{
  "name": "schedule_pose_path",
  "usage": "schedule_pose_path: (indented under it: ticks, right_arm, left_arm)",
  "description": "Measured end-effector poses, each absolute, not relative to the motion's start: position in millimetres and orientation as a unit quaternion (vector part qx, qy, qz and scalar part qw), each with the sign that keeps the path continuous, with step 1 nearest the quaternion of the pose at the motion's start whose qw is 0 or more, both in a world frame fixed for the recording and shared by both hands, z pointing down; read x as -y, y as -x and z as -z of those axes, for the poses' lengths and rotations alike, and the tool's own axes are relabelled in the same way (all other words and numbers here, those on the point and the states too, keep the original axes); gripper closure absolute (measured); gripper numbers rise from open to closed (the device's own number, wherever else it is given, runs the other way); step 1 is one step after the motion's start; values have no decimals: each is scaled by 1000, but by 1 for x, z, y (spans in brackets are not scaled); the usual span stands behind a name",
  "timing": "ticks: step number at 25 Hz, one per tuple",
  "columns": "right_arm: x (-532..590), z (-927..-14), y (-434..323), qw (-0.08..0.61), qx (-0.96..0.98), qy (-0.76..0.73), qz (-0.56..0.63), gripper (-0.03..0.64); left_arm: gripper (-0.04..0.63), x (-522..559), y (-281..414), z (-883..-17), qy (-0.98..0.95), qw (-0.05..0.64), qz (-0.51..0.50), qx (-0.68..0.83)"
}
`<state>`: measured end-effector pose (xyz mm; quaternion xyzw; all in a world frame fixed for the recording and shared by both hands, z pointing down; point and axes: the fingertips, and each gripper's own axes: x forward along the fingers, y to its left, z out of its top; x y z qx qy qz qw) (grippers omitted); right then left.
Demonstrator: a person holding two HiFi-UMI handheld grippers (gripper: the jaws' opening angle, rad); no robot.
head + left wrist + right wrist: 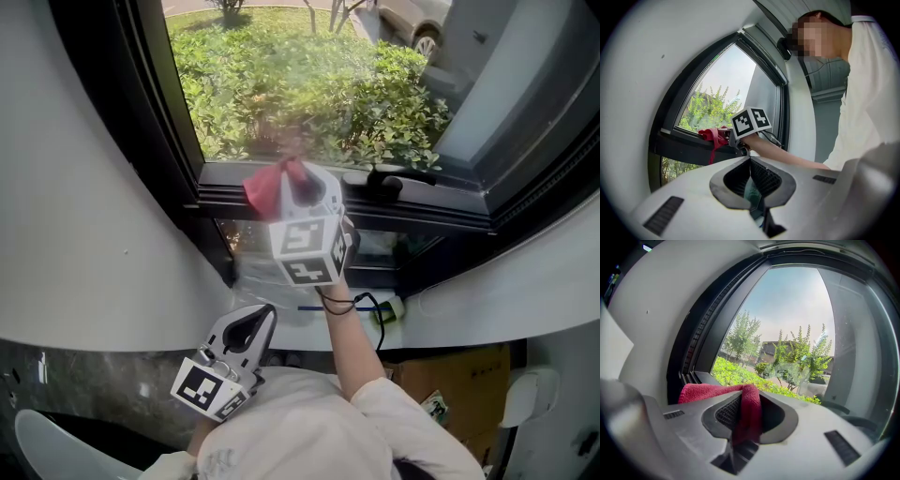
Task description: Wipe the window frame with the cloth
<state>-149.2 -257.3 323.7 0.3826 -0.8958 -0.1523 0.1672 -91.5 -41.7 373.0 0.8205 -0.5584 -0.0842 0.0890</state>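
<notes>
Red cloth (270,185) is bunched at the tip of the right gripper (302,187), pressed onto the dark horizontal rail of the window frame (422,211), towards its left end. In the right gripper view the jaws are closed tight on a fold of the cloth (746,411). The rest of it spills out to the gripper's left along the rail, and the dark upright of the frame (689,362) is just beyond. The rail's long axis runs left to right across the head view, so a wiping stroke likely goes sideways along it. Most of the rail lies to the right of the cloth, towards the black window handle (389,178), which sits on the rail close by and could snag the cloth. The left gripper (265,311) is well back from the frame, low and close to the person's body. Its jaw tips are together with nothing held, so the right one is clearly the nearer, working hand. Green shrubs (309,84) show outside through the glass.
</notes>
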Motion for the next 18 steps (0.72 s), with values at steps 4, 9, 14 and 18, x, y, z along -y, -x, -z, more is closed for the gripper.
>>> schedule_pose_path:
  ticks: [4, 9, 14, 18]
  right_arm:
    - [258, -324, 146, 168, 895, -385, 152, 526]
    - [260, -324, 142, 168, 894, -387, 150, 526]
    - [260, -324, 141, 171, 894, -386, 152, 526]
    - [261, -325, 139, 171, 893, -386, 153, 526]
  left_arm:
    - [584, 41, 91, -374, -820, 90, 86, 558]
    - [584, 40, 89, -373, -820, 90, 86, 559]
    - [584, 40, 87, -374, -820, 90, 88, 558]
    - [584, 39, 85, -374, -820, 91, 88, 558]
